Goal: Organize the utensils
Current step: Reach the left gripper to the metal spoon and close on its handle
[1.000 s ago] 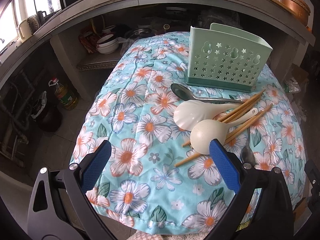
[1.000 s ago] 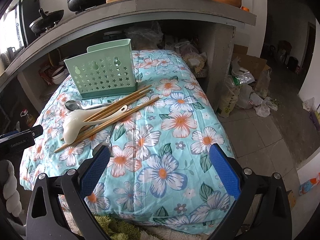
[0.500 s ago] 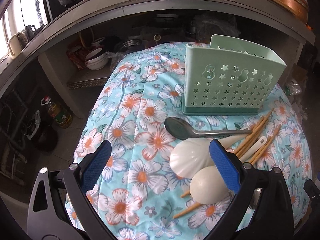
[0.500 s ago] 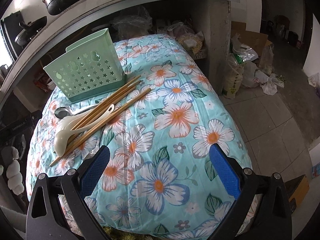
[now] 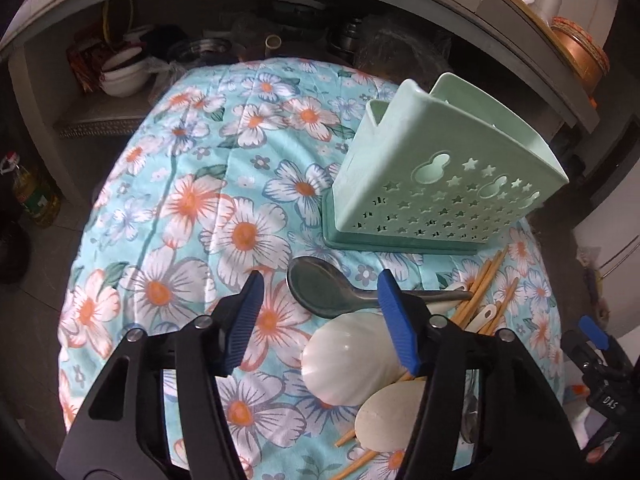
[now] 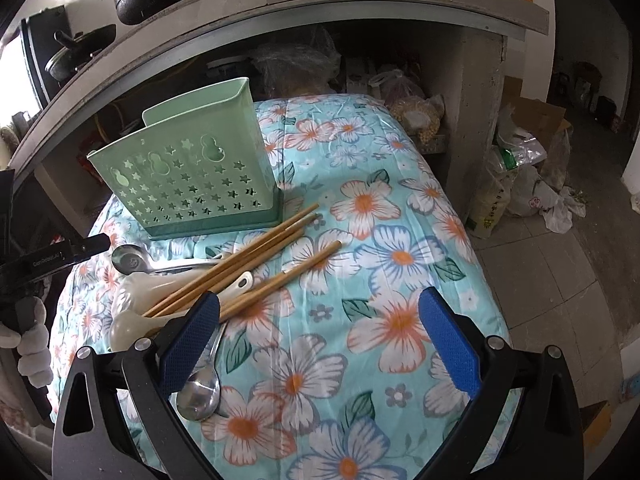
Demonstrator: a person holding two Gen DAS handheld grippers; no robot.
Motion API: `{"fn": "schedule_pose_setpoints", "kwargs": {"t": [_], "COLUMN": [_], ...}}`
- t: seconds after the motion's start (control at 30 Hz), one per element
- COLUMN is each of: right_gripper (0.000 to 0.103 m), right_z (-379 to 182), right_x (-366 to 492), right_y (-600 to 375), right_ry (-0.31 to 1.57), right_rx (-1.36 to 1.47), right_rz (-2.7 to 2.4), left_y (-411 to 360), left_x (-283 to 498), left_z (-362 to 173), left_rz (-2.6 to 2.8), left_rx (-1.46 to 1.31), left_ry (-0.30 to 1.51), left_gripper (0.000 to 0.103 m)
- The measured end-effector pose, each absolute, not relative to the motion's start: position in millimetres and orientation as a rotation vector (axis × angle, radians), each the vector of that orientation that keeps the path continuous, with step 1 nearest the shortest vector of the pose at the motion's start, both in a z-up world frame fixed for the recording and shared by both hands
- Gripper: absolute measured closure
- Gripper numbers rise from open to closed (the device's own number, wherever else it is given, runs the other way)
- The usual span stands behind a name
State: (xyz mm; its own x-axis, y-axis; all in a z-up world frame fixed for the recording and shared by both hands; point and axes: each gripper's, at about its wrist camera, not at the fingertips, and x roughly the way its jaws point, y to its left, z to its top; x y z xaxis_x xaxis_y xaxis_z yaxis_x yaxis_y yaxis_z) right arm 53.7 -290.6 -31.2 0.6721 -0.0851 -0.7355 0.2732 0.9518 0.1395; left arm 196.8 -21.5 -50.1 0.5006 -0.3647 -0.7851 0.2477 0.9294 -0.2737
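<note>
from my left wrist cam, the left gripper (image 5: 320, 312) is closing, its blue pads either side of a dark metal spoon (image 5: 320, 292) but not pressing it, so nothing grabbed. that spoon lies bowl-up on the turquoise quilted cloth with orange-and-white flowers (image 5: 192, 208), handle running under a bunch of bamboo chopsticks (image 6: 256, 252). two cream plastic rice paddles (image 5: 344, 364) sit just below it, glossy and rounded, overlapping the sticks. the mint green plastic utensil caddy with star and gourd cutouts (image 6: 188, 176) stands upright just behind the pile. over on my right cam, the right gripper (image 6: 320, 340) is spread wide, holding nothing, with a small shiny steel spoon (image 6: 200, 392) lying by its left pad.
</note>
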Motion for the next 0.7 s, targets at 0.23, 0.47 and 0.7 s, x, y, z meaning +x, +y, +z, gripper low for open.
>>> {"fn": "schedule_pose_setpoints", "kwargs": {"t": [0.23, 0.47, 0.7], "right_gripper": [0.006, 0.006, 0.006], "right_z": [-37.3, -40.8, -39.8], "right_x": [65.4, 69.1, 66.6], "right_y": [-282.3, -279.1, -268.8], "right_ry": [0.837, 0.851, 0.848], "right_rx": [0.225, 0.233, 0.235], "right_rz": [-0.183, -0.182, -0.144], "left_y": [-15.4, -8.4, -3.1], "left_x": [218.3, 232.9, 237.1], "left_z": [-79.5, -102.6, -107.4], "left_rz": [-0.440, -0.455, -0.478], "left_rx": [-0.227, -0.295, -0.339], "left_ry": [1.101, 1.155, 1.151], "left_gripper": [0.074, 0.085, 0.092]}}
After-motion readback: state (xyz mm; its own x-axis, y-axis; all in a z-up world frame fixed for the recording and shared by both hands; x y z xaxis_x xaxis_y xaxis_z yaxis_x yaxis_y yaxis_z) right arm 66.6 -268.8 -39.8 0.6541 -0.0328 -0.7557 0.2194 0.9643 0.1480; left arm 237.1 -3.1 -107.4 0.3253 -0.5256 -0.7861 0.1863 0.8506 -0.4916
